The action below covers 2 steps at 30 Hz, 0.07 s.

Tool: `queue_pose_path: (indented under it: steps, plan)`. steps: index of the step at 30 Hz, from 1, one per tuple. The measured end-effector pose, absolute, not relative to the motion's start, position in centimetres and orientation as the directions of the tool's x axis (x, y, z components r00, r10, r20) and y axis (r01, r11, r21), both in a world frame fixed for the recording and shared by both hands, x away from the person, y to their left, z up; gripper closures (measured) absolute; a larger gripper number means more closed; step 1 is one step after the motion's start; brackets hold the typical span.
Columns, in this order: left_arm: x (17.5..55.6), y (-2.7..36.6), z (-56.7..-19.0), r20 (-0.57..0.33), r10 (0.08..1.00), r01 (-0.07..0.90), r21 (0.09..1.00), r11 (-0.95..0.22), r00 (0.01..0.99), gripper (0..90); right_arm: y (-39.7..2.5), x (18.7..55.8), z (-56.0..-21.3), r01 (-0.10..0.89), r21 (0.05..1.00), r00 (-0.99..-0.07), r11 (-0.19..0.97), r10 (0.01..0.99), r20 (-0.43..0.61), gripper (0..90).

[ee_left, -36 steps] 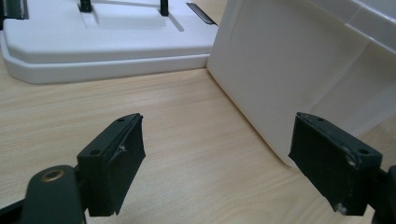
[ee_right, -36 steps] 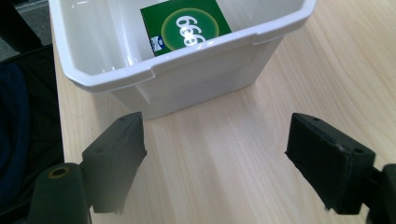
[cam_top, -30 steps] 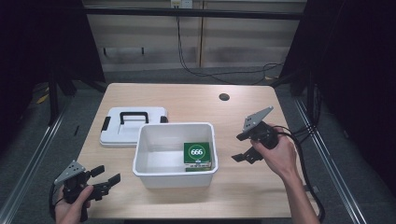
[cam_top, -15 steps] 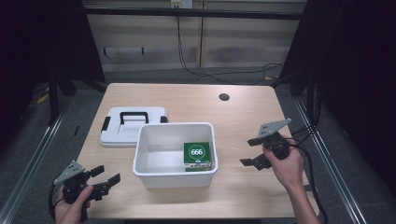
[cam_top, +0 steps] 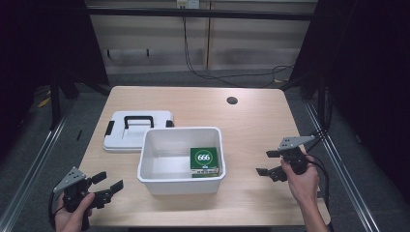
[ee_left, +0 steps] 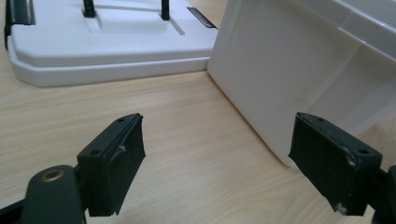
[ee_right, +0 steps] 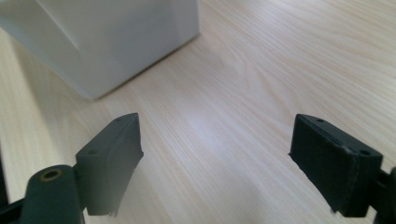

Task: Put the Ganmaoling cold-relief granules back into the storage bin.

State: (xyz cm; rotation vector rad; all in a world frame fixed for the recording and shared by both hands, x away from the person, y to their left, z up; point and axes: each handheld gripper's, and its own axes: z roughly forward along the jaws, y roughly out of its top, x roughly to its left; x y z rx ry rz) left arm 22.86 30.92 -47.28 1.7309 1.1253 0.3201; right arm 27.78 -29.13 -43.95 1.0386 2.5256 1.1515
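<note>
The lid [cam_top: 137,131] is seen lying beyond the bin [cam_top: 181,159], nearer the left gripper [cam_top: 107,183] than the right gripper [cam_top: 265,163], both jaws held apart.

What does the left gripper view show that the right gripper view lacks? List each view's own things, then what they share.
Left gripper view alone: the white lid with its black handle posts and latches, lying flat on the table beside the bin.
Right gripper view alone: nothing of its own beyond a wider bare stretch of the wooden table.
Both: a corner of the white bin standing on the tabletop, and each gripper's own two black jaws set wide apart with nothing between them.
</note>
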Motion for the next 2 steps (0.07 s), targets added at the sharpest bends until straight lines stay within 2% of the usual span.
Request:
queue_pose_path:
  steps: [2]
  plan:
    - [22.91,30.93,-47.34,-0.273,0.799,0.535,0.842,-0.070,0.535,17.4,-29.17,27.90,-44.24,0.532,0.714,-0.737,0.454,0.663,0.128,15.1]
